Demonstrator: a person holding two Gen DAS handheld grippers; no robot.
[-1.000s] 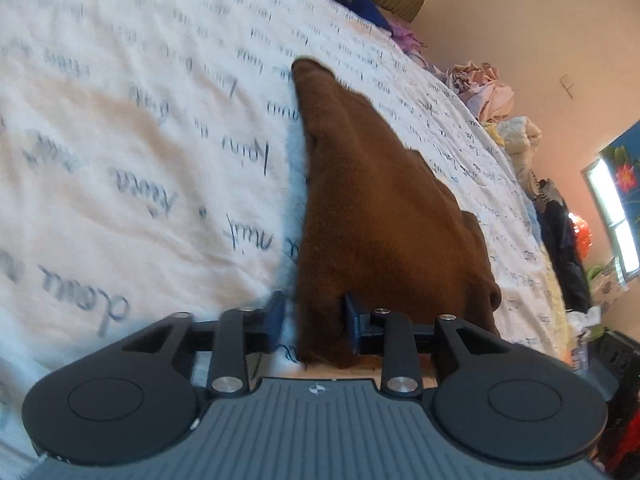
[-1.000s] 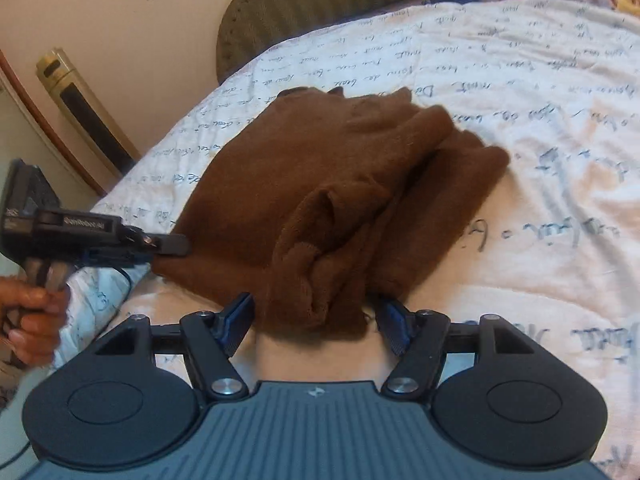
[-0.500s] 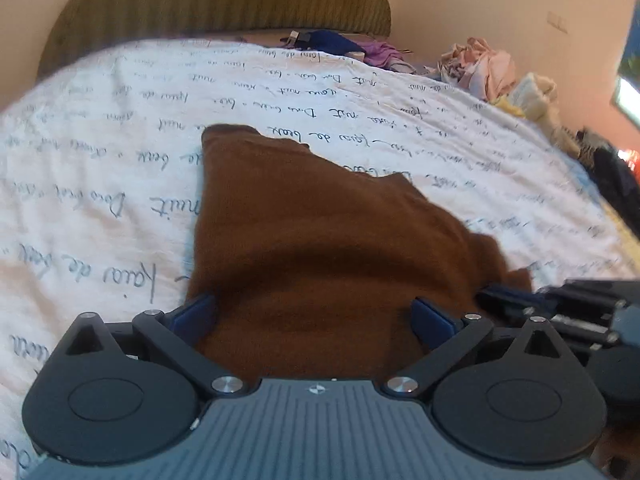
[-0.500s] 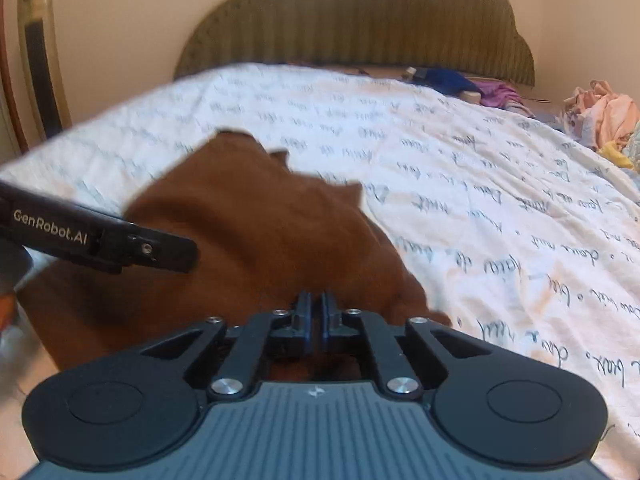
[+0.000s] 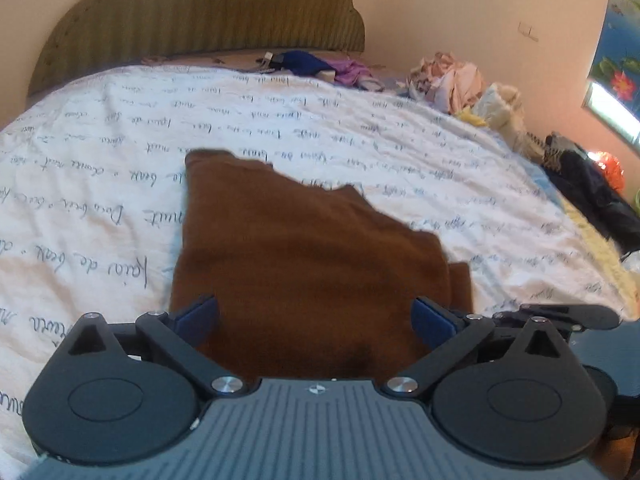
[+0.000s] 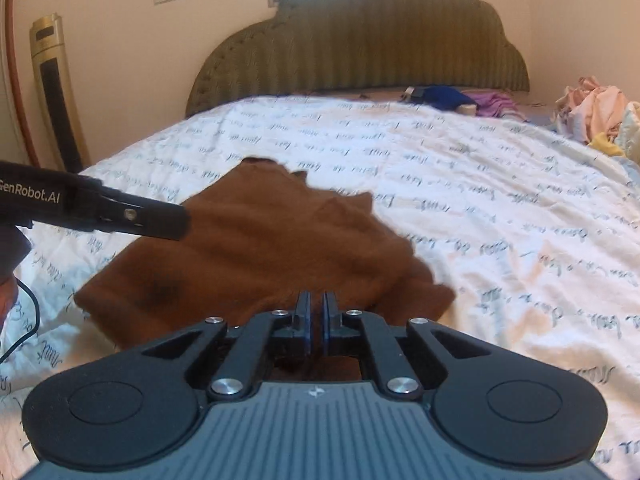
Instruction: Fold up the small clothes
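On a script-printed bedsheet (image 6: 500, 200), the right gripper (image 6: 316, 320) pinches shut on what appears to be the near edge of a partly folded brown garment (image 5: 304, 248), while the left gripper (image 5: 316, 314) hovers spread wide over it, suggesting the next fold needs a second grip.

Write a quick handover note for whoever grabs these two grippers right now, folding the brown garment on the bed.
Left gripper: jaws wide open above the near edge of the brown garment, gripping nothing.
Right gripper: jaws nearly together at the garment's near right edge, apparently pinching cloth.
Garment: lying mostly flat on the white printed bedsheet, roughly folded, far edge uneven.
Left to do: finish and tidy the fold. An unfolded clothes pile sits at the bed's far right.
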